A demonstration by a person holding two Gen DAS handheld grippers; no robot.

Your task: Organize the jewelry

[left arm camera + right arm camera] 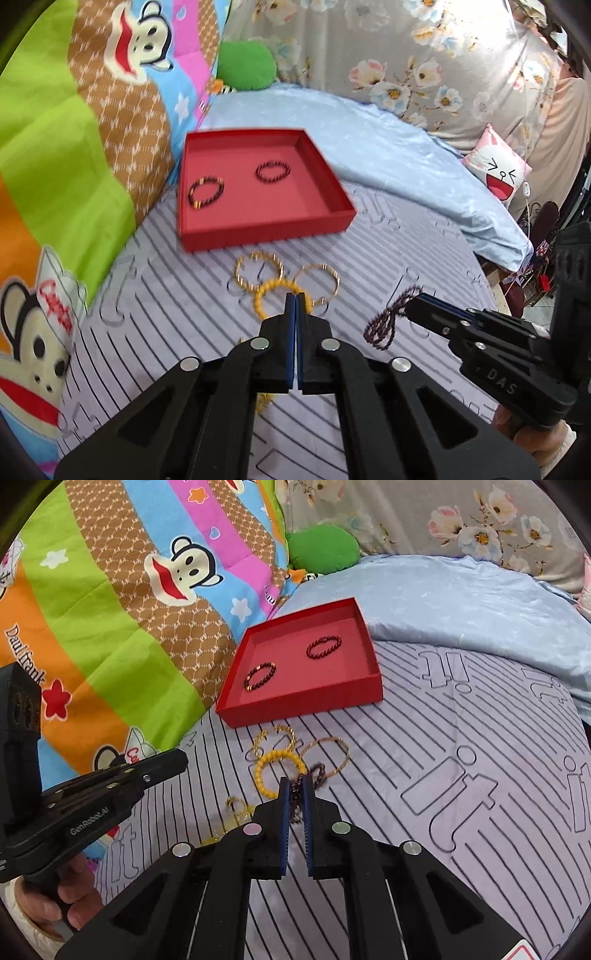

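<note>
A red tray (258, 236) (303, 709) lies on the striped bed sheet with two dark beaded bracelets (207, 192) (273, 171) inside. In front of it sit two gold bangles (238, 271) (334, 277) and a yellow beaded bracelet (258, 299) (275, 754). My left gripper (296, 295) (183, 757) hangs shut above them, and I see nothing between its pads. My right gripper (294, 781) (408, 304) is shut on a dark twisted bracelet (384, 325) (295, 805), which dangles from its tips above the sheet.
A bright cartoon blanket (92, 147) rises on the left beside the tray. A light blue quilt (406, 147) and a green cushion (245, 66) lie behind it. A thin gold chain (236, 805) and a yellow piece (214, 838) rest near the front.
</note>
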